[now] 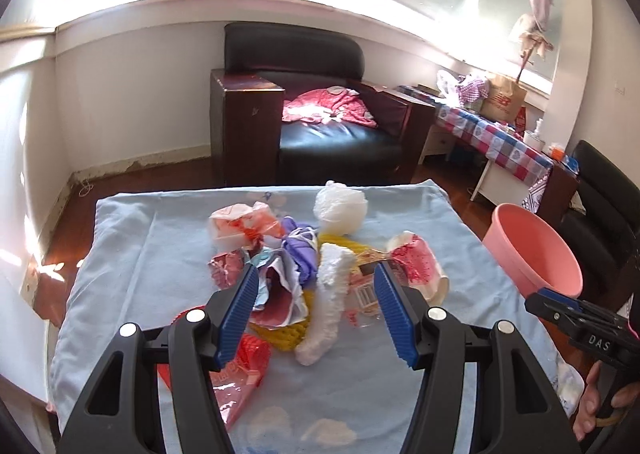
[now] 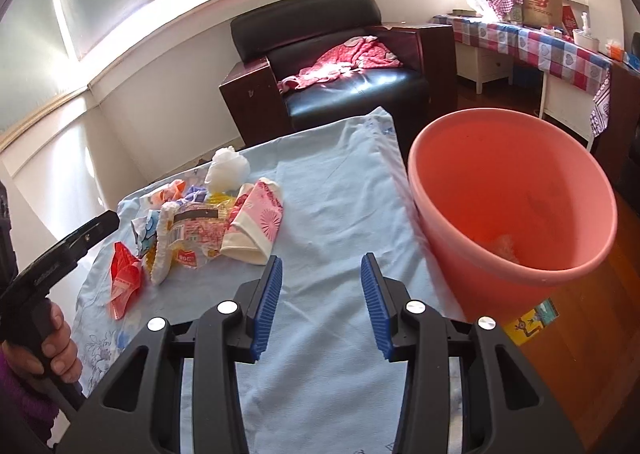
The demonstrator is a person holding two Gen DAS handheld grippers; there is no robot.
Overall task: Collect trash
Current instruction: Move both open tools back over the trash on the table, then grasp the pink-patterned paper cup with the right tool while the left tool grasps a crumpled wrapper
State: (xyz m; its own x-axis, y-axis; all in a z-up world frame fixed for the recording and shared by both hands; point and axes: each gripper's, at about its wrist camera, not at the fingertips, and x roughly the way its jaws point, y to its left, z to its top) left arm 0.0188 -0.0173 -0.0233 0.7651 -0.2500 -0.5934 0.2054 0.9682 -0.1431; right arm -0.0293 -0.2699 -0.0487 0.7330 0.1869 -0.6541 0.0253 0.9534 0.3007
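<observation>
A heap of trash lies on the light blue cloth (image 1: 160, 254): a white foam net sleeve (image 1: 328, 302), a white foam ball (image 1: 340, 206), a pink paper cup (image 1: 420, 266), a purple wrapper (image 1: 300, 250), and a red wrapper (image 1: 248, 358). My left gripper (image 1: 316, 290) is open, hovering just above the heap around the sleeve. My right gripper (image 2: 320, 278) is open and empty over bare cloth (image 2: 332, 190), left of the pink bucket (image 2: 512, 206). The cup (image 2: 256, 222) and the sleeve (image 2: 162, 246) also show in the right wrist view. Something pale lies in the bucket bottom.
The pink bucket (image 1: 536, 250) stands off the table's right edge on a wooden floor (image 2: 580, 318). A black armchair (image 1: 312, 102) with a red garment stands behind the table. A side table with a checked cloth (image 1: 492, 134) is at the right.
</observation>
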